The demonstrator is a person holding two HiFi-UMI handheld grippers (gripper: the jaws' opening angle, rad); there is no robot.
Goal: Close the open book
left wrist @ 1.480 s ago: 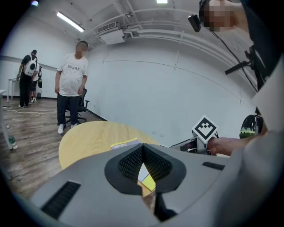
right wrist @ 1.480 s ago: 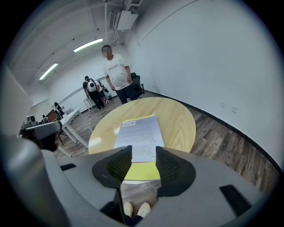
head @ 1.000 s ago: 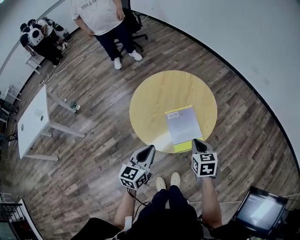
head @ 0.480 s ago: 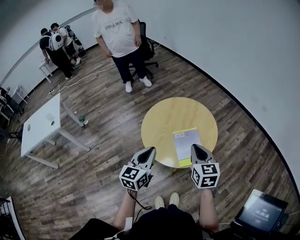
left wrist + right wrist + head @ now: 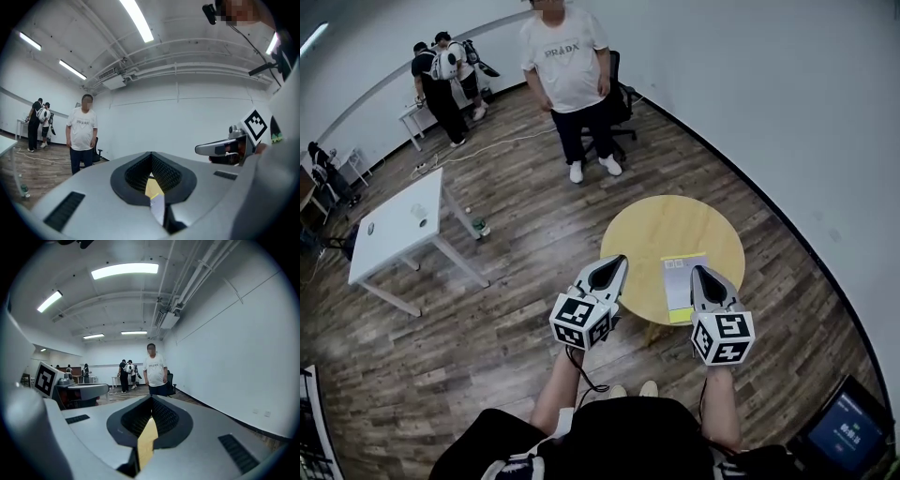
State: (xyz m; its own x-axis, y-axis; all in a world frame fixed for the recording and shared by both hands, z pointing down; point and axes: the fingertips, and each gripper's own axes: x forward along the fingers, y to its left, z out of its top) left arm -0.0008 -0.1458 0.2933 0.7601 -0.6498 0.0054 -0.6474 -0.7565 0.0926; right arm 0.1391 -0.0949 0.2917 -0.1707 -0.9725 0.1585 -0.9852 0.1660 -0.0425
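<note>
The book point(image 5: 682, 278) lies flat on the round yellow table point(image 5: 647, 234), near its front right edge. It shows as one grey rectangle with a yellow-green strip along the near side. Both grippers hang above the floor in front of the table and point level. My left gripper point(image 5: 621, 259) is shut and empty, over the table's near left rim. My right gripper point(image 5: 699, 270) is shut and empty too, just right of the book in the head view. In the left gripper view the closed jaws point(image 5: 151, 154) leave a slit with a sliver of table and book. The right gripper view point(image 5: 151, 397) shows a yellow sliver.
A person in a white T-shirt point(image 5: 570, 66) stands beyond the table beside a black office chair point(image 5: 621, 94). A white desk point(image 5: 398, 225) and a bottle point(image 5: 480, 227) on the floor lie to the left. More people point(image 5: 441, 75) stand at the back. A screen point(image 5: 848, 431) glows bottom right.
Both grippers have risen and now point level. The head view has lifted with them, so the table and book look smaller and farther. The book has not moved on the table.
</note>
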